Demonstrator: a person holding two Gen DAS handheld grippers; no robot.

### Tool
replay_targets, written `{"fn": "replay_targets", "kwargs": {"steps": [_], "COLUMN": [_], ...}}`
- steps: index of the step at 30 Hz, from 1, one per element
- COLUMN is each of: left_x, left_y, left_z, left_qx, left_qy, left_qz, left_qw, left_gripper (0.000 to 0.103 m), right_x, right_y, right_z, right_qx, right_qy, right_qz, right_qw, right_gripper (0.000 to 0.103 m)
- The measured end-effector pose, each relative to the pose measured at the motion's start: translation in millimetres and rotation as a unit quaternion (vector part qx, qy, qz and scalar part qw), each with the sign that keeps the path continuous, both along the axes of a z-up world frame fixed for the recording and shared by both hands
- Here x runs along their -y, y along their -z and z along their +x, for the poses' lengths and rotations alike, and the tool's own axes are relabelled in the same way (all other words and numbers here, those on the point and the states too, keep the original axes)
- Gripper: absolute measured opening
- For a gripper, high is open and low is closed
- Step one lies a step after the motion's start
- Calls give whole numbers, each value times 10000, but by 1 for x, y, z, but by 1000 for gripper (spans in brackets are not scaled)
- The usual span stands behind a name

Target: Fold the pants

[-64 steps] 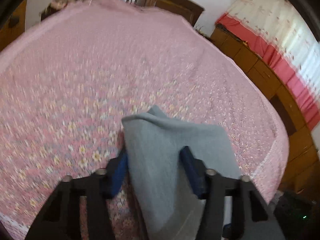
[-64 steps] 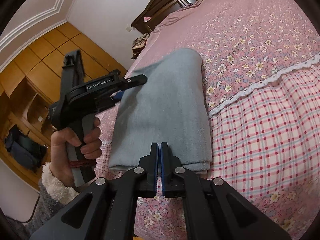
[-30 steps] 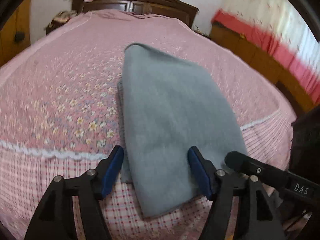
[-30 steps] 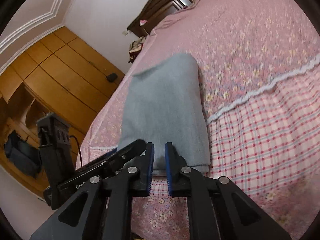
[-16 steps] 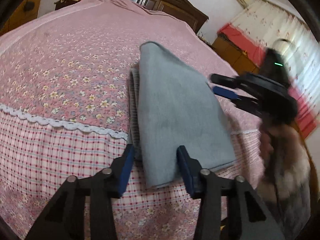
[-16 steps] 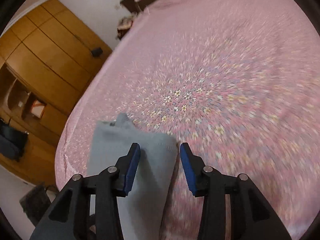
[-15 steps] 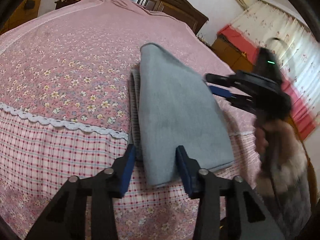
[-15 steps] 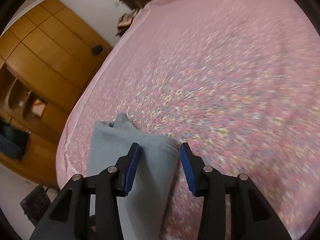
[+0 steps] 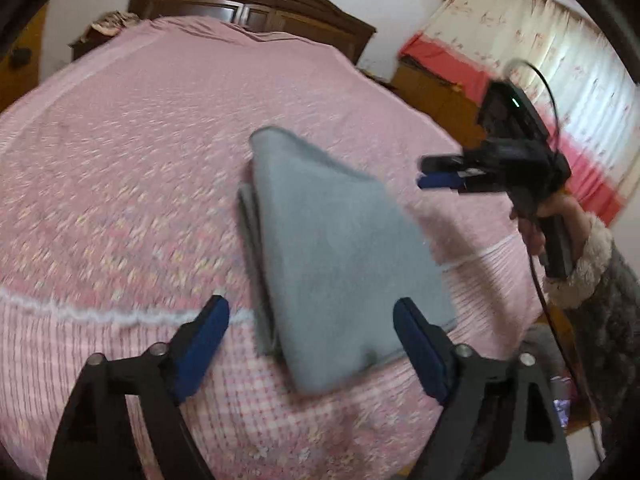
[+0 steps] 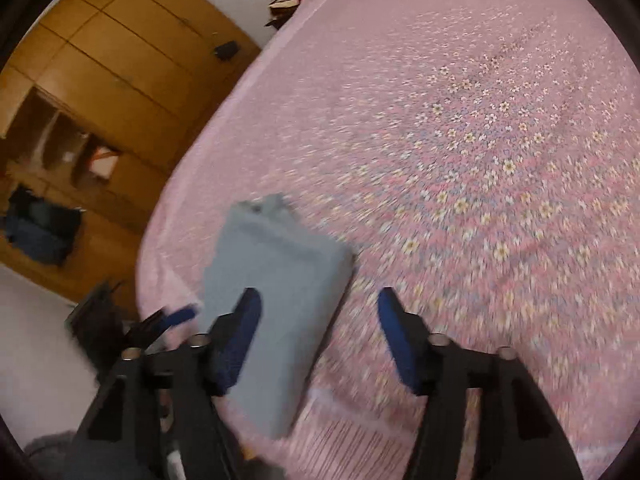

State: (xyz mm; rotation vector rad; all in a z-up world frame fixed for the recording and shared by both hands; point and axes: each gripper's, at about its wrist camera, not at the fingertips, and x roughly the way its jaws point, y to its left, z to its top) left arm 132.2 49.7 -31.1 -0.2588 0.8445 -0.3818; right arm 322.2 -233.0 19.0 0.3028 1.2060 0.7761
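Observation:
The grey pants (image 9: pixel 340 248) lie folded into a compact stack near the foot edge of the pink floral bed (image 9: pixel 120 168). My left gripper (image 9: pixel 312 332) is open and empty, hovering just in front of the stack's near end. My right gripper (image 10: pixel 320 320) is open and empty above the pants (image 10: pixel 276 288), which show at lower left in the right wrist view. The right gripper also shows in the left wrist view (image 9: pixel 440 174), held in a hand to the right of the stack.
A dark wooden headboard (image 9: pixel 248 4) stands at the far end of the bed. Wooden cabinets (image 10: pixel 100 92) line one side. A low wooden unit with red cloth (image 9: pixel 440 80) and curtains stand at the other. The bed's checked skirt (image 9: pixel 280 412) hangs at the front.
Both grippers have opened wider and pulled back from the pants. The right gripper has lifted away and to the right. The folded pants stay in place on the bed.

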Motion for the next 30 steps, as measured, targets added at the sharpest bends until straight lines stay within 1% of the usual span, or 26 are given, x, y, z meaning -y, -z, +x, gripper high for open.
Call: {"fn": "replay_targets", "kwargs": {"steps": [1,3,4,5,7,8,9,10,11,13,17,20,22,23,24,25,27,29,30], "left_x": [-4,-8,-8,-9,-10,-12,-8,-6,-3,-3,-3,-8,-12,-11,-12,-12,-13,-19,-19], "left_y": [-2,4,9,17,34,39,42,40,40,40,45,42,42,42,42,41,39,32,33], "left_z": [9,28,37,51,71,80,87,93,98,111,138,146,156,156,158,162,148,128,128], "left_qx": [-91,-315,-444,-690,-1011,-1086,-1082,-1039,-1000,-1014,-1013,-881,-976,-1074,-1150,-1295,-1501,-1364,-1408], "left_qy": [35,128,141,223,398,505,633,721,790,855,850,859,851,870,917,1009,1215,1357,1346], "left_qz": [-171,-482,-621,-842,-1097,-1120,-1055,-985,-949,-1031,-1340,-1480,-1596,-1517,-1408,-1301,-1310,-1377,-1424], "left_qw": [9998,9983,9970,9938,9880,9865,9865,9871,9873,9858,9821,9813,9787,9787,9790,9778,9724,9716,9704], "left_gripper": [89,89,89,89,89,89,89,89,89,90,90,90,88,82,78,73,72,72,73], "right_x": [4,3,-1,-6,-16,-20,-21,-22,-23,-22,-30,-32,-33,-36,-40,-46,-55,-60,-61], "right_y": [-1,8,13,22,47,59,68,77,79,79,83,91,94,94,93,91,92,94,97], "right_z": [-5,-14,-18,-22,-25,-26,-25,-24,-22,-15,4,14,12,11,3,-6,-20,-23,-19], "right_qx": [-91,-293,-379,-490,-776,-877,-967,-1057,-1085,-1068,-1004,-1095,-1209,-1300,-1449,-1472,-1394,-1400,-1444], "right_qy": [-26,-40,-48,-72,-208,-253,-280,-297,-296,-255,-111,-41,-80,-197,-480,-743,-1037,-1039,-944], "right_qz": [205,635,724,734,481,339,290,386,488,744,991,1271,1415,1441,1439,1364,1159,1132,1214], "right_qw": [9997,9975,9966,9961,9956,9953,9945,9932,9925,9912,9899,9858,9825,9808,9778,9768,9779,9782,9775], "right_gripper": [65,65,65,65,65,65,65,65,65,65,65,65,65,65,65,65,65,65,65]}}
